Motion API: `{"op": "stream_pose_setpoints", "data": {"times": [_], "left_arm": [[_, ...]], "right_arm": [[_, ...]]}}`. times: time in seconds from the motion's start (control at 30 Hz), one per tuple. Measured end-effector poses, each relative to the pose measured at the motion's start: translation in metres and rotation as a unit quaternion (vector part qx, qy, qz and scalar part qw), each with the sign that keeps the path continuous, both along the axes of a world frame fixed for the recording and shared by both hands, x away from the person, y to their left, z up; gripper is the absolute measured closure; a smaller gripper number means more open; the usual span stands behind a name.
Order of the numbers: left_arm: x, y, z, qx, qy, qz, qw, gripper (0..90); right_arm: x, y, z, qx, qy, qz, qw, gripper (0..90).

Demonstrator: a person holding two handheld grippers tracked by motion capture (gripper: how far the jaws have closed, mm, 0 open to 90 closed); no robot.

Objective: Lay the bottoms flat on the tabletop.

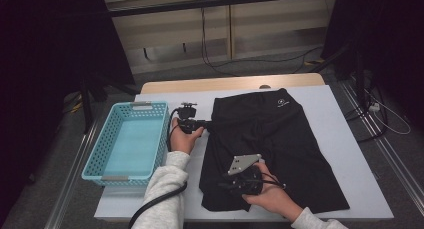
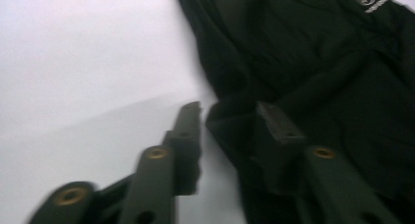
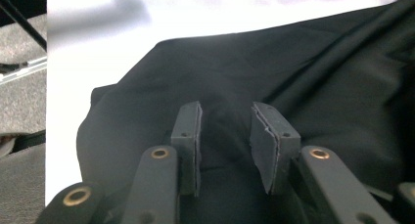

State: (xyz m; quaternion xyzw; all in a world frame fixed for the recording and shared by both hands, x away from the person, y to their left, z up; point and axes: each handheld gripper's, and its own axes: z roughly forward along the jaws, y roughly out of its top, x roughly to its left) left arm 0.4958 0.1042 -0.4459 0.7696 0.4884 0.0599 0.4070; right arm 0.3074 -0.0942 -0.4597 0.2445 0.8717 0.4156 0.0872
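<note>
A black garment (image 1: 272, 134) with a small white logo (image 1: 281, 102) lies spread flat on the white table (image 1: 340, 139). My left gripper (image 1: 207, 123) is at the garment's left edge, about halfway up. In the left gripper view this gripper (image 2: 230, 111) is open: one jaw is over bare table and the other over the black cloth (image 2: 313, 62), with the cloth's edge between them. My right gripper (image 1: 226, 185), with a grey plate on top, hovers over the garment's lower left part. Seen in the right gripper view, it (image 3: 226, 116) is open just above the dark fabric (image 3: 293, 62).
A light blue plastic basket (image 1: 100, 154) stands on the table's left side, close to my left hand. The table's near edge runs just below the garment's hem. Dark curtains, cables and a wooden panel are behind the table.
</note>
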Motion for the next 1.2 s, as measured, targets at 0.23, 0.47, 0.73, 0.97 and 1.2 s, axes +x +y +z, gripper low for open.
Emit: {"op": "stream_pose_setpoints", "data": {"times": [0.23,0.47,0.73,0.97,1.2], "left_arm": [[-0.023,0.002,0.004,0.022,-0.026,-0.026,0.9991,35.9],[-0.041,0.006,0.0,0.033,-0.023,-0.037,0.9985,34.2],[-0.053,0.011,-0.007,0.041,-0.025,-0.042,0.998,34.9],[-0.061,0.012,-0.006,0.04,-0.023,-0.05,0.9977,35.5],[-0.068,0.016,-0.009,0.052,-0.013,-0.051,0.9973,42.2]], "right_arm": [[0.003,-0.015,0.007,-0.008,-0.013,-0.035,0.9993,59.5],[0.017,-0.022,-0.006,-0.029,0.001,-0.06,0.9978,68.3],[0.027,-0.029,-0.006,-0.05,-0.034,-0.09,0.9941,88.5],[0.021,-0.033,-0.002,-0.029,-0.018,-0.092,0.9952,68.8],[0.004,-0.05,0.008,-0.019,-0.011,-0.087,0.996,64.1]]}}
